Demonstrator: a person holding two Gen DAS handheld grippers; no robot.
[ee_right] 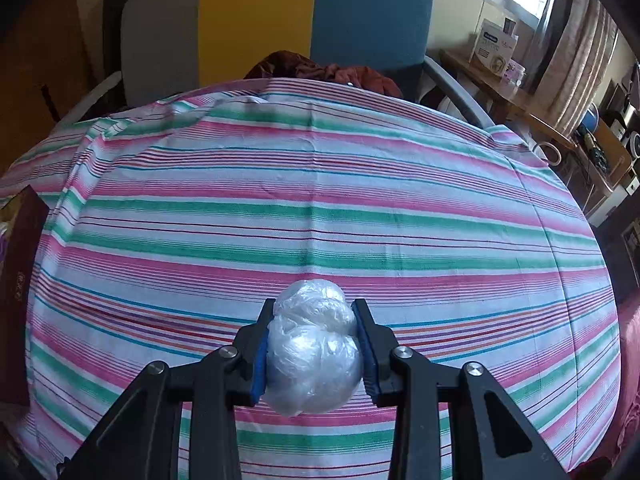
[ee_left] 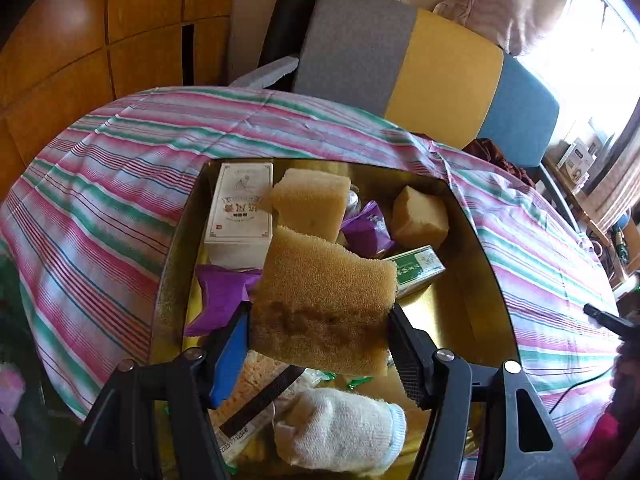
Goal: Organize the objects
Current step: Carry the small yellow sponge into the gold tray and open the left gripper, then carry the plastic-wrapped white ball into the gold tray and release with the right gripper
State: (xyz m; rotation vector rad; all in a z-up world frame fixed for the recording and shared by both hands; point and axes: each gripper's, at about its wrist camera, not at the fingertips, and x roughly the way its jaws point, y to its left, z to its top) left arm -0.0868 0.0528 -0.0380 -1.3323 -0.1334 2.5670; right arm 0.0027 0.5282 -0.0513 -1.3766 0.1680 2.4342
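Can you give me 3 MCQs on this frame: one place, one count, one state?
1. Where is the white sock?
A. in the gold box
B. on the striped cloth
C. on the chair

2. How many sponge pieces show in the left wrist view?
A. one
B. three
C. five

3. What is the right claw doing?
A. hanging open and empty
B. shut on a purple wrapper
C. shut on a plastic-wrapped ball

Answers:
1 A, the sock lies among the items inside the box.
2 B, one is in the left claw and two lie further back.
3 C, both pads press the ball's sides.
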